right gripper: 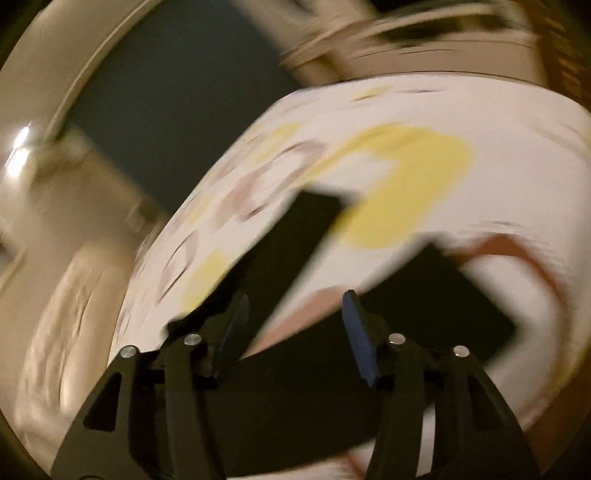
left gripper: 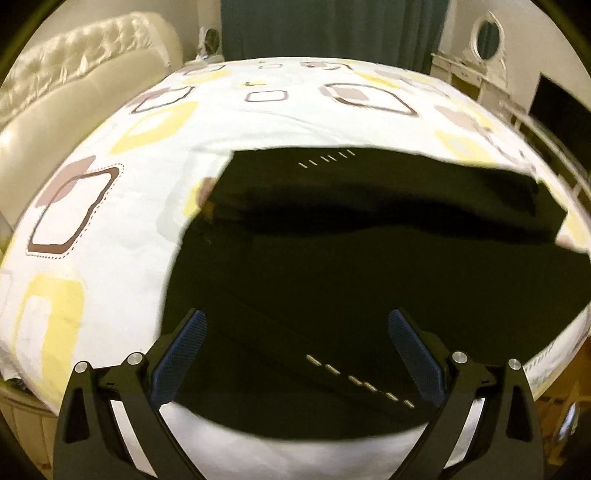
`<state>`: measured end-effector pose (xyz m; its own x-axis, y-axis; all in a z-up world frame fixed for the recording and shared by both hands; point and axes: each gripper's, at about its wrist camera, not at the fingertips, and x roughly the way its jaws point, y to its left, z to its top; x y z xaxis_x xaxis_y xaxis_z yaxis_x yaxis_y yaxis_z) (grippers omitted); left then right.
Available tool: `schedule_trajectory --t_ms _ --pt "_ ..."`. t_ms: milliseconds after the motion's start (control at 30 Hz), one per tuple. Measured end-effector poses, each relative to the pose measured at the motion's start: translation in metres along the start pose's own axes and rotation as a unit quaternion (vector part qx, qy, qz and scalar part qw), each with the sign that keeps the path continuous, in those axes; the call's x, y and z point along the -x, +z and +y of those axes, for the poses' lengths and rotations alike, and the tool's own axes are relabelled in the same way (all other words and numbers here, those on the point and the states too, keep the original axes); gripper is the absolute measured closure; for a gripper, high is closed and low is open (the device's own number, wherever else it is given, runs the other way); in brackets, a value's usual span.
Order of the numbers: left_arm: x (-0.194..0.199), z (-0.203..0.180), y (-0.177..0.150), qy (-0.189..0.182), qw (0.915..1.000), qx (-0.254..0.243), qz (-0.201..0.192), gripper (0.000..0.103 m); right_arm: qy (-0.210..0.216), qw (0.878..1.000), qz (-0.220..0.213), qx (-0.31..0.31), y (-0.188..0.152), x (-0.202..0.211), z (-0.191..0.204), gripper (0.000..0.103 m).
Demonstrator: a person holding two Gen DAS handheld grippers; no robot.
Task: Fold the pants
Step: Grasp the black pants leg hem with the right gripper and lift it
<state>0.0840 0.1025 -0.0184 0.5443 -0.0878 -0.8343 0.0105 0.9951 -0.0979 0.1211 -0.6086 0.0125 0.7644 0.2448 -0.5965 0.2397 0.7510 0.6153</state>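
Two grippers hang over a bed (left gripper: 110,229) where black pants (left gripper: 351,258) lie. The left gripper (left gripper: 297,332) points steeply down at the pants, its blue-padded fingers (left gripper: 184,350) spread wide with nothing between them but the dark cloth below. The right gripper (right gripper: 293,321) is tilted and rolled, so the bed slants across its blurred view; its jaws stand apart and hold nothing.

The pants (right gripper: 295,387) lie flat on the white bedspread with yellow and brown shapes. In the left view they fill the middle and right, with a folded layer across the far side and pale stitch marks near its far edge. In the right view two dark pieces reach away over the sheet, a wedge of bedspread between them.

Bare bedspread lies open to the left and beyond the pants. A cream headboard (left gripper: 74,85) bounds the left side, a dark curtain (left gripper: 332,26) hangs behind, and white furniture (left gripper: 487,55) stands far right.
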Motion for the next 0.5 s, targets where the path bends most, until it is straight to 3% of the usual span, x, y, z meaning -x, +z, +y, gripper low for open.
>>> schedule_trajectory --t_ms 100,200,367,500 --pt "-0.005 0.032 0.029 -0.017 0.9997 0.019 0.000 0.005 0.048 0.994 0.059 0.078 -0.007 -0.046 0.069 0.043" --pt "-0.023 0.058 0.064 -0.039 0.9990 0.021 0.009 0.005 0.081 0.978 0.116 0.155 -0.028 -0.095 0.143 0.038" --pt "-0.070 0.090 0.111 -0.073 0.9962 0.032 0.035 0.005 0.084 0.950 0.179 0.241 -0.050 -0.158 0.218 0.038" --pt "-0.117 0.098 0.136 -0.088 0.9936 0.034 0.063 0.005 0.069 0.934 0.218 0.274 -0.065 -0.202 0.245 0.037"
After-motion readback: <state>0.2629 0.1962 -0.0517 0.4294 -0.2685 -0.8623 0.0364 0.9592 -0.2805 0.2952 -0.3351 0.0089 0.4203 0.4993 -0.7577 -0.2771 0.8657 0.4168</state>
